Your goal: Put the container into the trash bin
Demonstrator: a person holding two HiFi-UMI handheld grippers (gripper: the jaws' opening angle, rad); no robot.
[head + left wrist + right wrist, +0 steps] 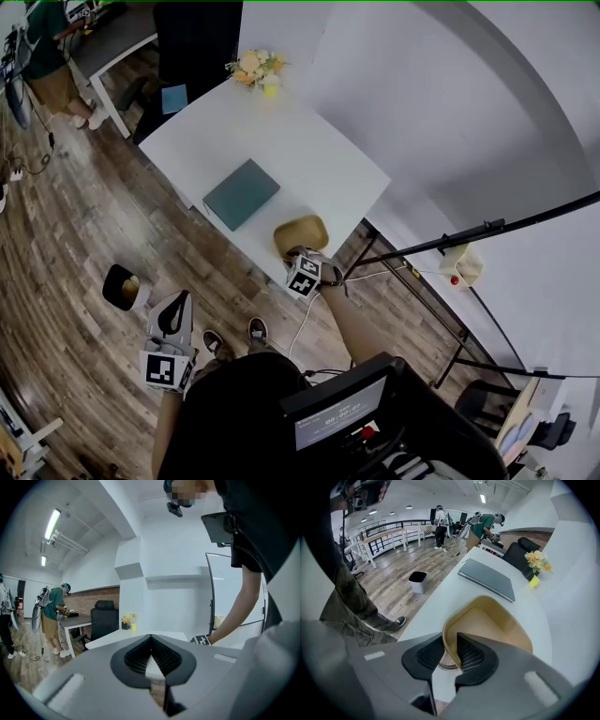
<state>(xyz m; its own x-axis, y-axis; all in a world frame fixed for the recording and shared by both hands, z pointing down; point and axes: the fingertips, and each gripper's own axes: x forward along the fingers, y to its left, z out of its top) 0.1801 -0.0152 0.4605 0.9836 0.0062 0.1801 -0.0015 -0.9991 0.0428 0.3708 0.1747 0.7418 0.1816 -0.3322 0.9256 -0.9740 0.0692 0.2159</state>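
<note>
A tan, rounded container (300, 234) stands at the near edge of the white table (281, 141). My right gripper (302, 253) reaches steeply down onto its near rim. In the right gripper view the container (492, 625) has its rim between the jaws of my right gripper (450, 637). The wall lies along the right pad and the rim fills the gap at the tips. The black trash bin (122, 286) stands on the wood floor left of the table, and it is also in the right gripper view, trash bin (417, 581). My left gripper (176, 300) hangs low near the bin. The left gripper (151, 637) is shut and empty.
A dark teal flat case (242, 193) lies mid-table and a flower pot (255, 67) stands at the far end. A black stand arm (469, 234) crosses at the right. A black chair (187, 47) and a person (47, 56) at another desk are beyond.
</note>
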